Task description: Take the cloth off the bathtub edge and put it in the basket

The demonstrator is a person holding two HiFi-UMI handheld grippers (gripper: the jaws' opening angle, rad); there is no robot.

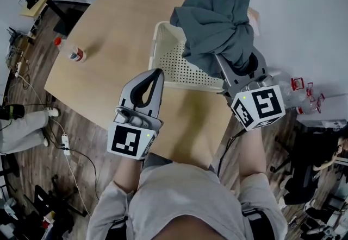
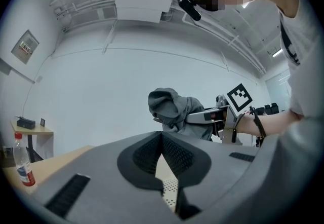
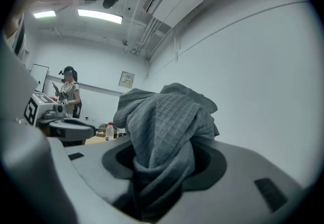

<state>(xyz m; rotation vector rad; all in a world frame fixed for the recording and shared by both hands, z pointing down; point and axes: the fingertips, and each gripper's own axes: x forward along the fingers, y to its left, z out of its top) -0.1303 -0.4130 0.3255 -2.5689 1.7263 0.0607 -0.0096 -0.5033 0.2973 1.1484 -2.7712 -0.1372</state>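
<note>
A grey waffle-weave cloth [image 1: 217,16] hangs bunched from my right gripper [image 1: 231,57], which is shut on it, above the far right part of the white perforated basket [image 1: 163,43] on the wooden table [image 1: 119,21]. In the right gripper view the cloth [image 3: 167,126] fills the space between the jaws and spills up over them. My left gripper [image 1: 157,74] hovers over the table just in front of the basket's near left side, shut with nothing in it. The left gripper view shows the cloth [image 2: 172,111] held up to the right.
A clear bottle with a red cap [image 1: 69,50] lies on the table's left part. Cables and a power strip [image 1: 65,144] run along the wooden floor at left, near a person's leg [image 1: 22,125]. Another person [image 3: 68,91] stands far off. Clutter and chairs sit at right.
</note>
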